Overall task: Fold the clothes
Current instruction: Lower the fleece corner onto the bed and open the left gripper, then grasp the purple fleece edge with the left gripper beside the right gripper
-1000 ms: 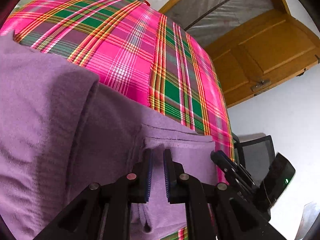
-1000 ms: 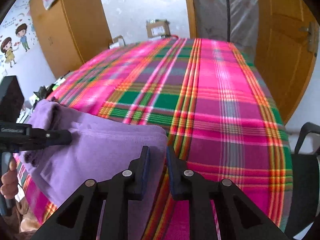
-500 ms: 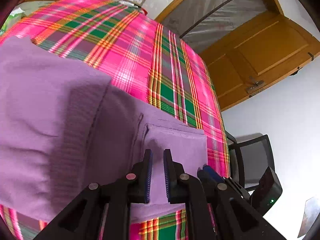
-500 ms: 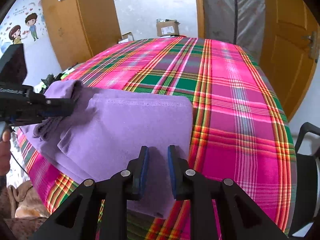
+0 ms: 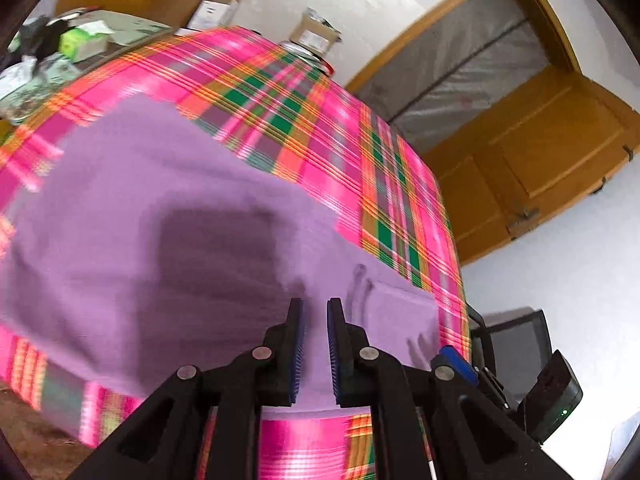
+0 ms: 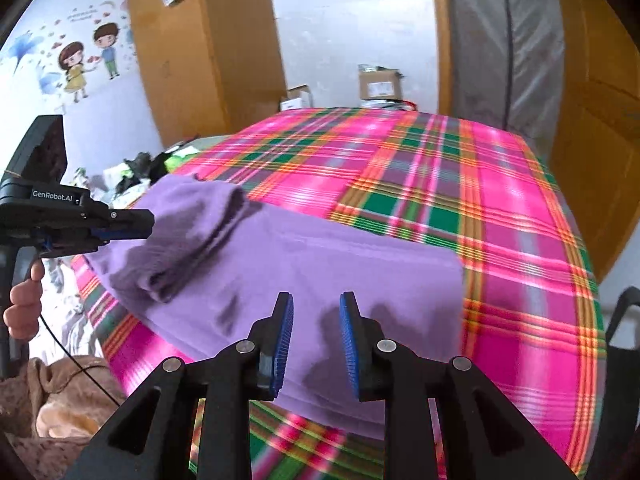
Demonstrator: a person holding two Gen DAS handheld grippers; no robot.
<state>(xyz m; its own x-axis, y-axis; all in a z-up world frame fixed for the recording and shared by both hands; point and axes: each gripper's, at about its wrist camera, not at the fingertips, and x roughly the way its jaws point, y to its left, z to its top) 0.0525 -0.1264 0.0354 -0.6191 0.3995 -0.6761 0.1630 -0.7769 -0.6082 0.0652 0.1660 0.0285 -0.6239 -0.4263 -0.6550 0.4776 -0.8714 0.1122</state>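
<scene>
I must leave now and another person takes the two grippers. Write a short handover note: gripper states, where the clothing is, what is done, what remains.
Left gripper: jaws slightly apart, nothing between them, over the near part of the purple garment.
Right gripper: open, empty, above the garment's near right part.
Garment: lies on the plaid cloth, near its front edge, its right part flat with a straight edge.
Done: garment released and lying there, partly folded.
Left: a bunched fold on the left side needs smoothing or folding in; whether more folds are needed is unclear.

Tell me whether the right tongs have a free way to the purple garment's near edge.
Probably yes: the right tongs hang open just above the purple garment, with nothing between them and its near edge.
</scene>
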